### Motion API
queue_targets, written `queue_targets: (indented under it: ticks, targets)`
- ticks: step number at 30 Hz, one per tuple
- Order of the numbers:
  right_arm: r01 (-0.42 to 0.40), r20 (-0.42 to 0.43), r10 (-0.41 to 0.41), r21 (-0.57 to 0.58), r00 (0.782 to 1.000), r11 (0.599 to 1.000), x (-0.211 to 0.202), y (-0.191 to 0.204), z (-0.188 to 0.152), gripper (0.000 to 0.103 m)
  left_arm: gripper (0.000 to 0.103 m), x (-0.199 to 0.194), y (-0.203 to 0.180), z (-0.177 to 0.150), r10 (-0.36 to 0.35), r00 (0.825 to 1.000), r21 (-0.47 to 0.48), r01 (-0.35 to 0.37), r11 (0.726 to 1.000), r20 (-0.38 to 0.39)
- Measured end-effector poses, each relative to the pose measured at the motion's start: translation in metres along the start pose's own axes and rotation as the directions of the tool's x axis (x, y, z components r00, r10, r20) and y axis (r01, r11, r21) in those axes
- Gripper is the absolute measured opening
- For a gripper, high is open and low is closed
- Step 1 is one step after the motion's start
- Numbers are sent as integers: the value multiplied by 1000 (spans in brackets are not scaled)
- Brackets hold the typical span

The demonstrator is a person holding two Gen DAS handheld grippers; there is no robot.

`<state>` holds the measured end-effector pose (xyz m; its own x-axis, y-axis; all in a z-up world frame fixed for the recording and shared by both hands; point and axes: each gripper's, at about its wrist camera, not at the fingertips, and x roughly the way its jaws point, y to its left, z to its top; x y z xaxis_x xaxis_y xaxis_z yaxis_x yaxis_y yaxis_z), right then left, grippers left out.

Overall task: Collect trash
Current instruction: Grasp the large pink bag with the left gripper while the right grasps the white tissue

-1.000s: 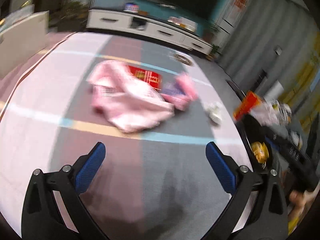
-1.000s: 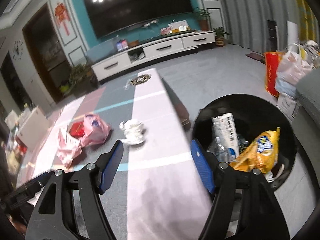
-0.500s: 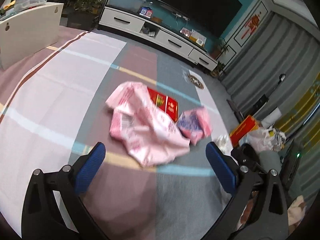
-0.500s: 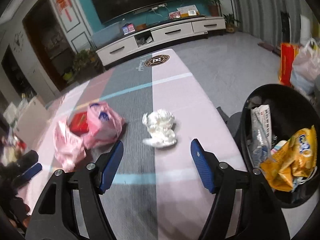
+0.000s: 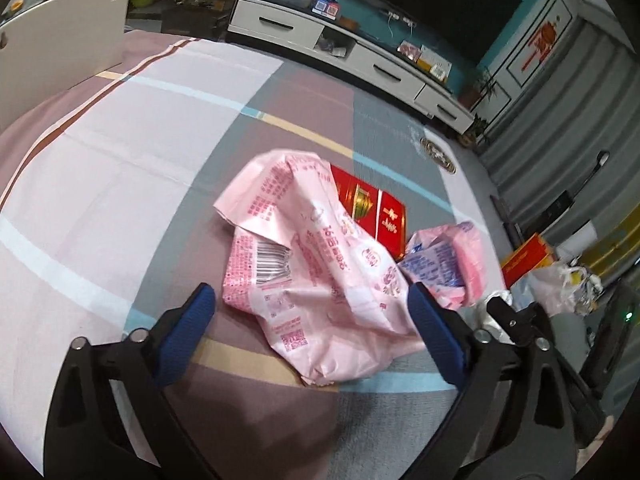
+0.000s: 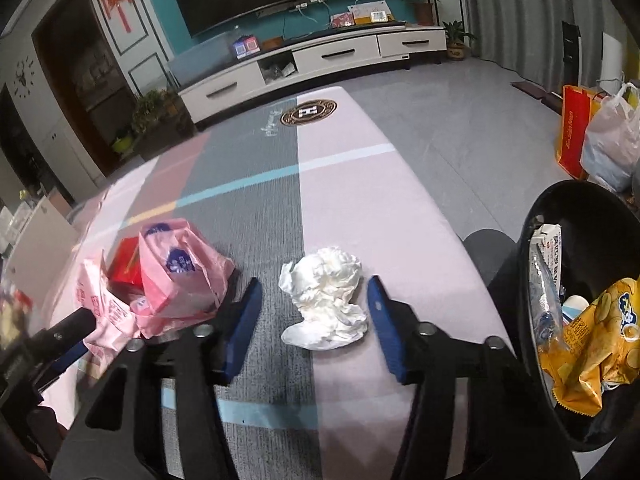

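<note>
A large crumpled pink wrapper (image 5: 316,264) lies on the striped table, partly over a red box (image 5: 372,208). A smaller pink bag (image 5: 452,260) lies to its right. My left gripper (image 5: 312,304) is open, its blue pads straddling the near end of the wrapper. In the right wrist view a crumpled white tissue (image 6: 324,300) lies on the table, and my right gripper (image 6: 316,296) is open around it. The pink bag (image 6: 180,276) and red box (image 6: 126,264) sit to the tissue's left. A black trash bin (image 6: 560,208) holding wrappers stands at the right.
The table's right edge (image 6: 440,220) drops to grey floor. A red paper bag (image 6: 572,132) and a white plastic bag (image 6: 612,140) stand on the floor beyond the bin. A white TV cabinet (image 6: 320,60) is at the back. A white board (image 5: 56,64) stands at the table's left.
Both grippers have moved forward. The left now straddles the pink wrapper's near end; the right swung left from the bin and now frames the white tissue.
</note>
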<state>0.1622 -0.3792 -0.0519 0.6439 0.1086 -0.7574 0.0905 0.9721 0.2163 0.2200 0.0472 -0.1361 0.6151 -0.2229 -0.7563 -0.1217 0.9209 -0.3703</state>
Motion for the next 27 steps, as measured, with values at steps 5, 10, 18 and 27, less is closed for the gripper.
queue_targets:
  ticks: [5,10,18,27]
  targets:
    - [23,-4,-23,-23,1000,999,2,2,-3,32,74,5,-4,-3,55,998,51,-55,997,8]
    - [31,4,-31,-36,1000,999,-1,4,-5,24,41,-1,1,-7,54,998,56,-55,997,15]
    - [-10,26,10,-20,1000,1000,-24,-1,-6,23,36,-33,8,-17,54,998,57,-56,997,26]
    - [-74,69,75,-4,995,997,-64,2,-15,23,36,-81,-14,-40,4,995,156,-21,988,105]
